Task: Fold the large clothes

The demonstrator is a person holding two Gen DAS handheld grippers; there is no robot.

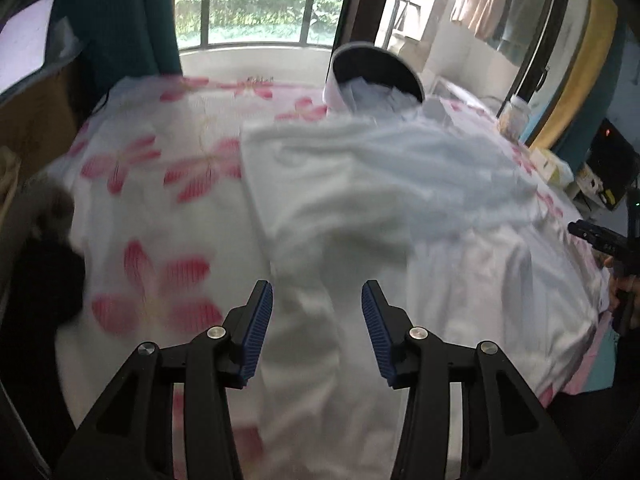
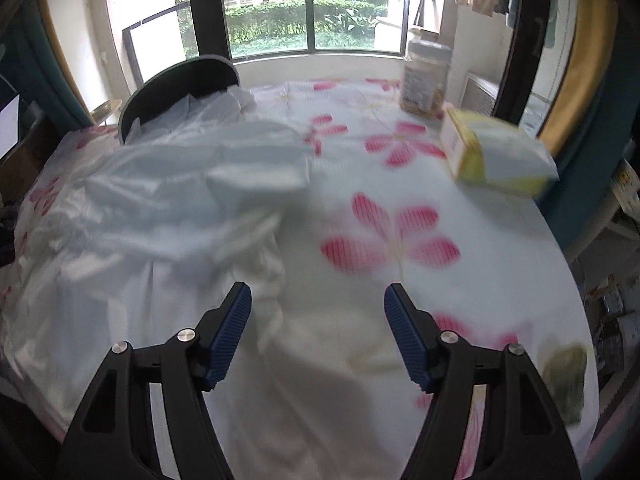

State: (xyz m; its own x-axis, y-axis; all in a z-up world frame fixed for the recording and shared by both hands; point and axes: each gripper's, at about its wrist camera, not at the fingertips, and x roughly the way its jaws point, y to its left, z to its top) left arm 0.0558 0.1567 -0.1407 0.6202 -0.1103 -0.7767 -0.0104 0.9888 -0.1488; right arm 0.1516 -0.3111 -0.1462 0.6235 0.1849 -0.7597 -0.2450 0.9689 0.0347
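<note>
Jaws, left gripper (image 1: 317,300): apart, blue pads clear of the cloth, nothing between them.
Jaws, right gripper (image 2: 318,302): apart, set wider than the left pair, nothing between them.
Landmark: white garment (image 1: 380,184), lying rumpled and partly doubled over on the flowered sheet (image 1: 160,200).
Garment relative to left jaws: directly ahead and beneath; a narrow strip of its fabric runs from between the pads away toward the window.
Garment relative to right jaws: ahead and to the left; the right jaws stand mostly over bare sheet, just beside the garment's edge.
Long axis: appears to run from the near edge toward the window, though blur and folds leave this uncertain.
Nearer hand: left, by judgement.
Container one: round dark bin (image 1: 376,74), at the garment's far end, tipped toward it; pale crumpled cloth or plastic fills its mouth and touches the garment.
Container two: clear jar (image 2: 426,76), well right of the garment; contents unclear.
Container three: yellow-and-white box (image 2: 496,156), right of the garment, closed as far as visible.
</note>
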